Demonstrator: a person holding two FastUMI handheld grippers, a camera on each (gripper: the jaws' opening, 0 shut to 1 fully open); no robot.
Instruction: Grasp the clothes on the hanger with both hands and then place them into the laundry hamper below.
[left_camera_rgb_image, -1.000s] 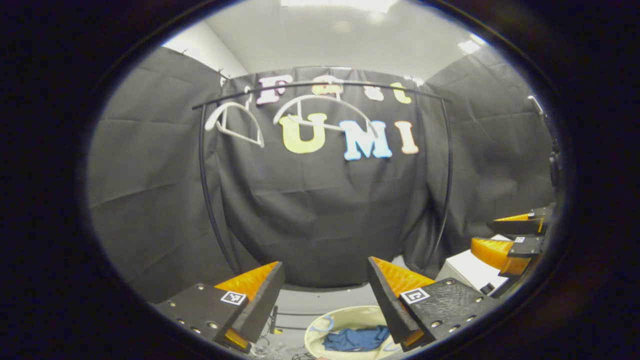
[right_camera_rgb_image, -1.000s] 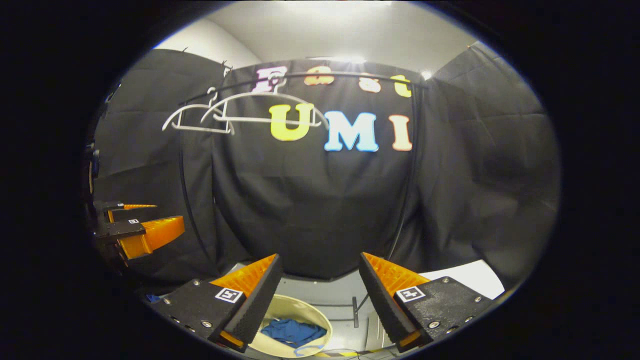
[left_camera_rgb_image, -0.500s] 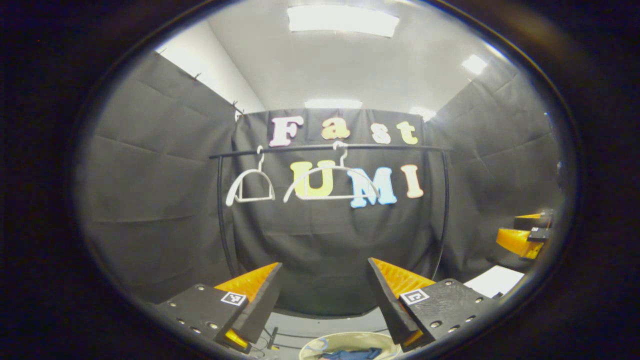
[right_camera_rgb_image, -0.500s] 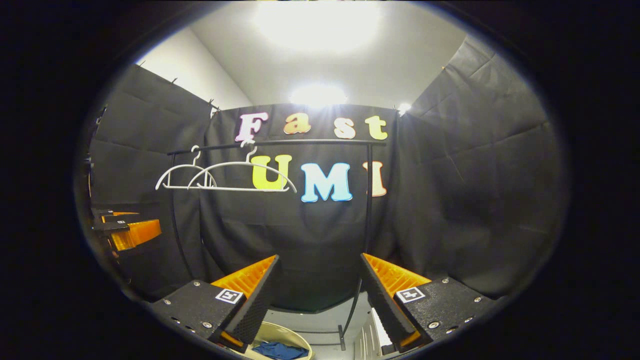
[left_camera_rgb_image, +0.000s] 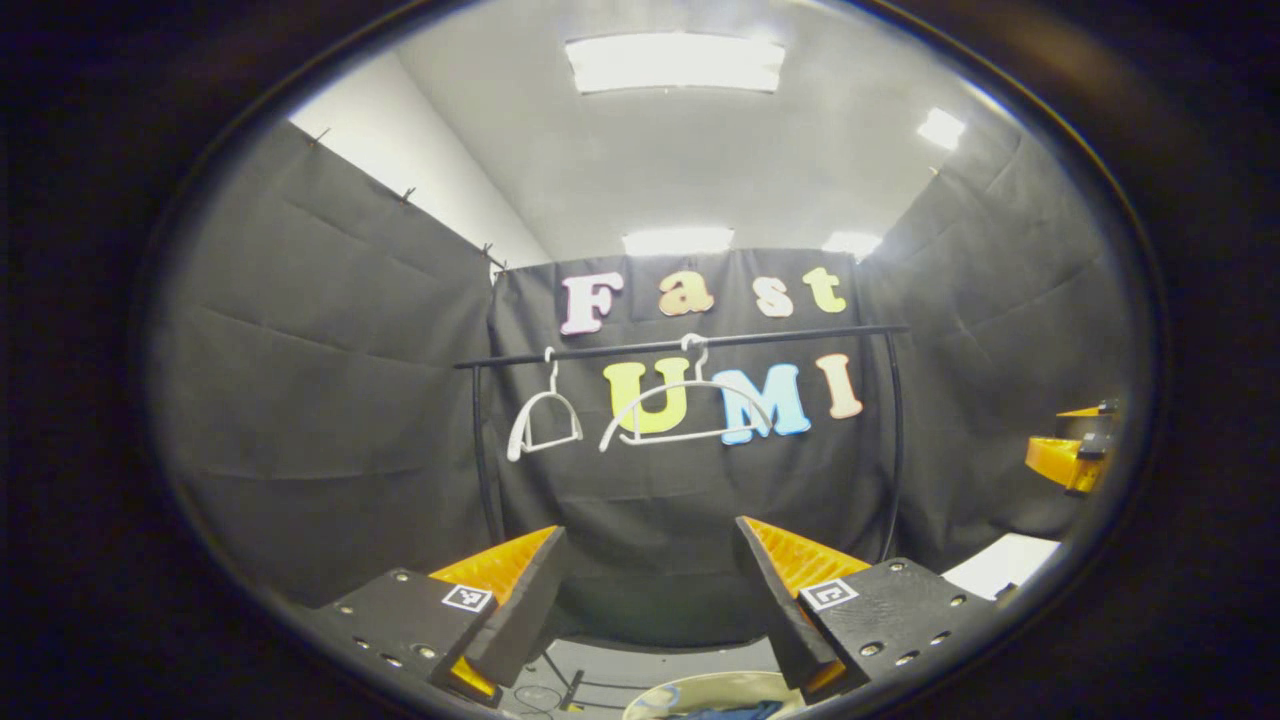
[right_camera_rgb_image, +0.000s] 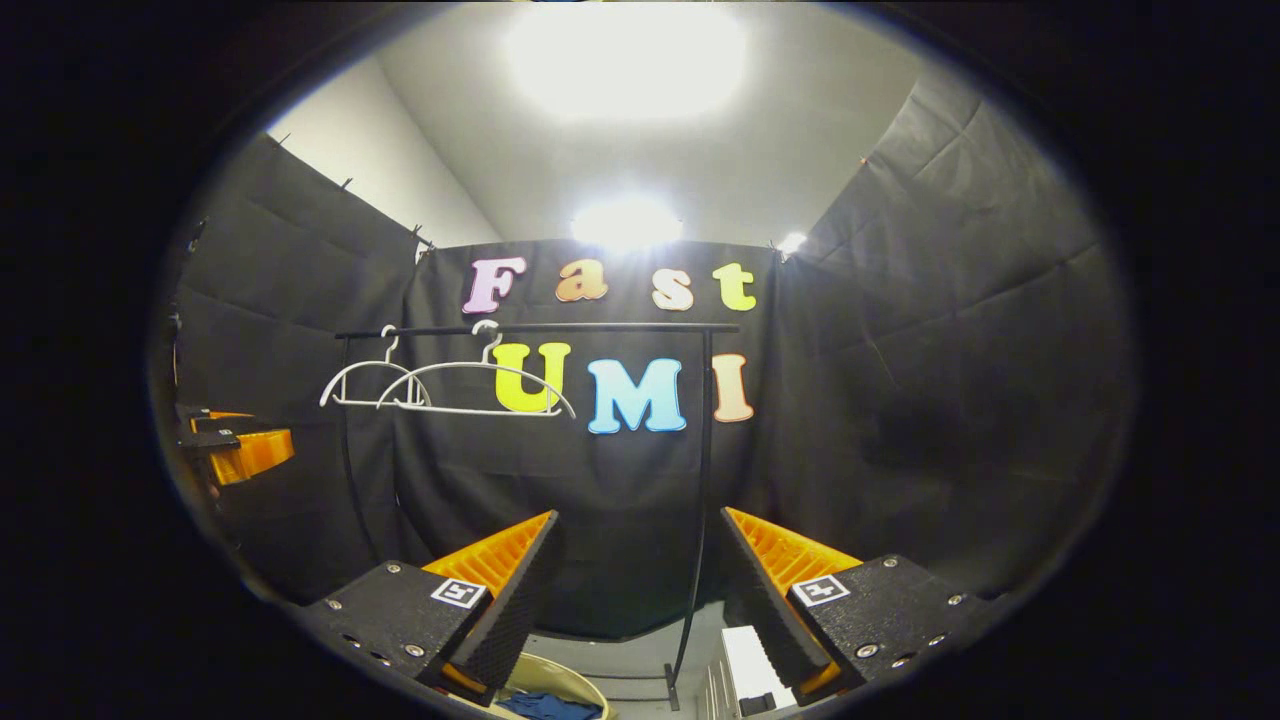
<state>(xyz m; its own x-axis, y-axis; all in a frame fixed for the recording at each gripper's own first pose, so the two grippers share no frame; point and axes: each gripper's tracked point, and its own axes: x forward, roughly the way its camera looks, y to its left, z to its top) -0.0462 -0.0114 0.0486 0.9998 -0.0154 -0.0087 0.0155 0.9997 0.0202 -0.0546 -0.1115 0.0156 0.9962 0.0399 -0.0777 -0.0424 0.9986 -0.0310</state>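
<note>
Left gripper (left_camera_rgb_image: 650, 590): fingers spread apart, holding nothing. Right gripper (right_camera_rgb_image: 640, 590): fingers likewise apart, holding nothing. Rack (left_camera_rgb_image: 680, 345): black rail carrying two bare white hangers (left_camera_rgb_image: 685, 415). Hamper (left_camera_rgb_image: 700, 695): cream, on the floor below, blue clothes (right_camera_rgb_image: 545, 705) lying inside.

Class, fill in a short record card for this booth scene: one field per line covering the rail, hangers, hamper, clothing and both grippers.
rail: black clothes rail across the back wall
hangers: two white hangers on the rail, both bare
hamper: cream laundry hamper on the floor below
clothing: blue garment inside the hamper
left gripper: open, holding nothing
right gripper: open, holding nothing
</note>
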